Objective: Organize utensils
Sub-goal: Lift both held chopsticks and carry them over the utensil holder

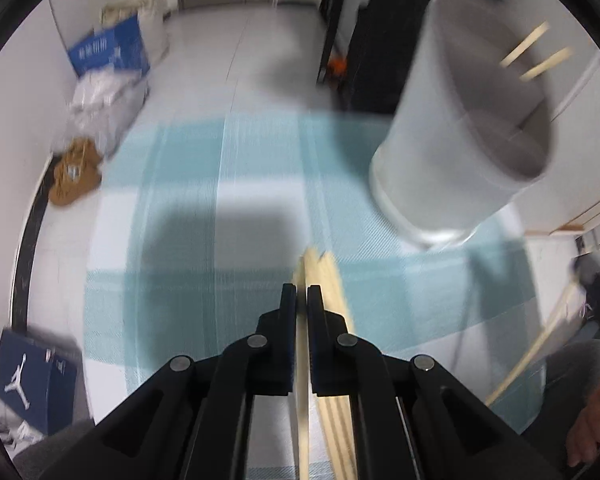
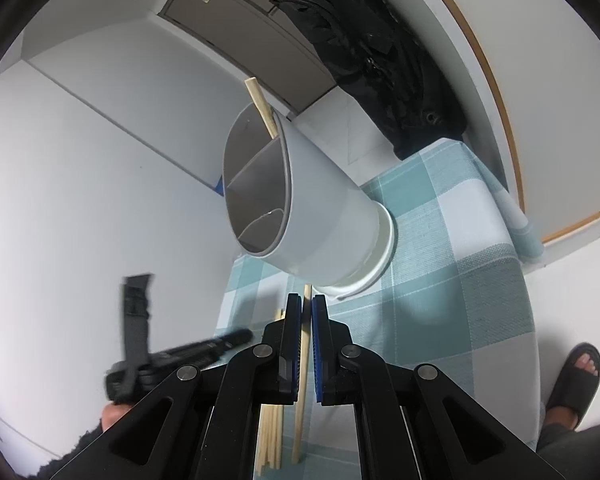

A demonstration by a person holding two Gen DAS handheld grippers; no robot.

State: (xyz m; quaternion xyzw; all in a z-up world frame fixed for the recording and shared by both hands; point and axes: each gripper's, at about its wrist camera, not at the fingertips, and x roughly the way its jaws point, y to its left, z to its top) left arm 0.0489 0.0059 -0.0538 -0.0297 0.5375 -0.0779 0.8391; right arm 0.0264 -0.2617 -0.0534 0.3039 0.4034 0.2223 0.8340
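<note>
Approx. 2 chopsticks [image 1: 536, 54] were already in the gray holder [image 1: 460, 120]; left gripper [image 1: 302, 292] & right gripper [image 2: 307, 300] each clenched one chopstick, w/ a loose bundle [image 2: 274, 412] left on the checked cloth [image 2: 460, 240].

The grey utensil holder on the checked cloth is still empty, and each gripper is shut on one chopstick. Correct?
Not quite: the grey utensil holder is not empty. The right wrist view shows chopsticks poking out of its top. The left gripper and right gripper are each shut on one chopstick.
</note>
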